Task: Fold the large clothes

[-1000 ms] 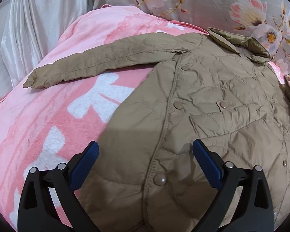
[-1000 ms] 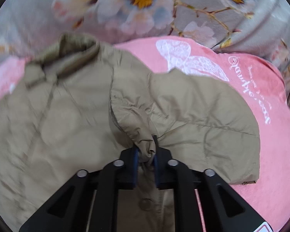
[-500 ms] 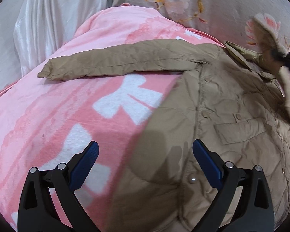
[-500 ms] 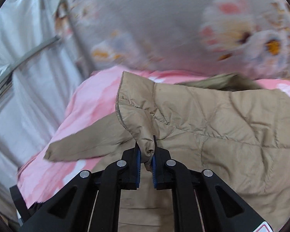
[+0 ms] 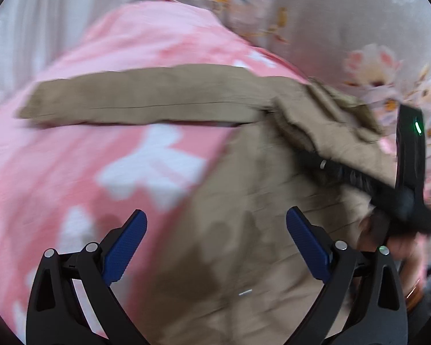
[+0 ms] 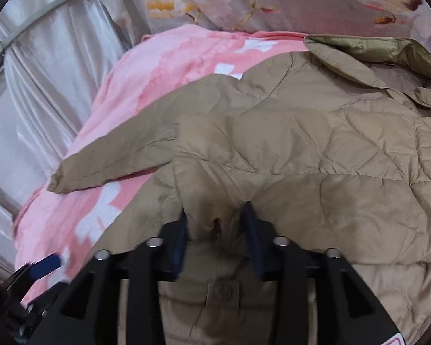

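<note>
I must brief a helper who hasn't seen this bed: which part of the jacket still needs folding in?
On the pink blanket with white shapes lies the quilted khaki-brown jacket. Its one outstretched sleeve reaches left across the blanket, flat and straight, unlike the rumpled body.

Left wrist view: motion-blurred throughout; jacket (image 5: 244,230) quilting unreadable.
Jacket hem: cut off by the bottom edge in both views.
Right gripper (image 6: 215,230) fingertips: partly buried under a jacket fold.
Blanket (image 6: 163,66): its far part hidden beneath the jacket.
</note>
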Tool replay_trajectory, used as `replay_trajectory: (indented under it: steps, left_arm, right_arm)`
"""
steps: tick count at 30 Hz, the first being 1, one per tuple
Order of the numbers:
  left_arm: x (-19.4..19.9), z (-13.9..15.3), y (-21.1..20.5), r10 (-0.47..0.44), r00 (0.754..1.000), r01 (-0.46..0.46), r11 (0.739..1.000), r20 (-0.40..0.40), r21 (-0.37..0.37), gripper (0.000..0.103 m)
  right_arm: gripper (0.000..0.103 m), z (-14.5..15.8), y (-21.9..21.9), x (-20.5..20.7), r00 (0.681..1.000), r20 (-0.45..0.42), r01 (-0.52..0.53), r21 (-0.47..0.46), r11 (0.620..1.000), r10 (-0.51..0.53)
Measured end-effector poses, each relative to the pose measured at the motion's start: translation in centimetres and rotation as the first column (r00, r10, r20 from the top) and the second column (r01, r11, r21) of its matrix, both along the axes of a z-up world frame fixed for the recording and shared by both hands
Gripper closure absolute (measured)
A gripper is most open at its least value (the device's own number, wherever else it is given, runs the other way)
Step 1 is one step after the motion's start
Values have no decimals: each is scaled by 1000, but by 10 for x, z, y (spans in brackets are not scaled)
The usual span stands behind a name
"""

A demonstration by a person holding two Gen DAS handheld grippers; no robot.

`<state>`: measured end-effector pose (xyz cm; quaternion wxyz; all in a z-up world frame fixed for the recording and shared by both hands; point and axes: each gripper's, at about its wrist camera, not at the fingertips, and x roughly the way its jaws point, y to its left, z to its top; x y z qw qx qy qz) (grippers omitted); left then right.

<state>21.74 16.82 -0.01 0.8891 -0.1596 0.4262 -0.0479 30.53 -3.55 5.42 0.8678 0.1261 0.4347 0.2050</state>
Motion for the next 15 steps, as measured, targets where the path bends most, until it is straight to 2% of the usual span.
replay_trajectory:
  steps: [4,6,8,10,12,13,14,15]
  left_arm:
    - [43,4,-29,-85,996,79,988,-39,-134,8]
    - [59,2,-43,-122,991,110,975,-56,-191,8]
    - [77,-4,-60,-171,982,146,955,-77,-256,8]
    - [93,-13,-73,-209,972,171,941,-107,-291,8]
    - [109,-27,-83,-203,966,145,938,-159,-315,8]
    - [112,-29,-85,-190,968,130,938,-163,-320,10]
    - [113,-29,-87,-180,971,123,941,-157,-315,15]
    - [114,-26,-91,-184,973,133,941,-140,-310,32]
  right_arm:
    - [50,17,-49,-34,998,28,47,63,997,-49]
    - [50,19,-89,-49,990,25,134,86,987,-136]
    - [49,15,-137,-59,966,17,256,94,962,-258]
    - [49,6,-183,-65,929,-14,369,126,921,-371]
    - [48,-8,-235,-68,864,-65,501,197,843,-499]
    - [48,-13,-250,-68,842,-84,538,214,816,-533]
    - [48,-22,-270,-66,810,-111,584,230,778,-575]
    - [48,-28,-282,-62,788,-131,614,241,752,-601]
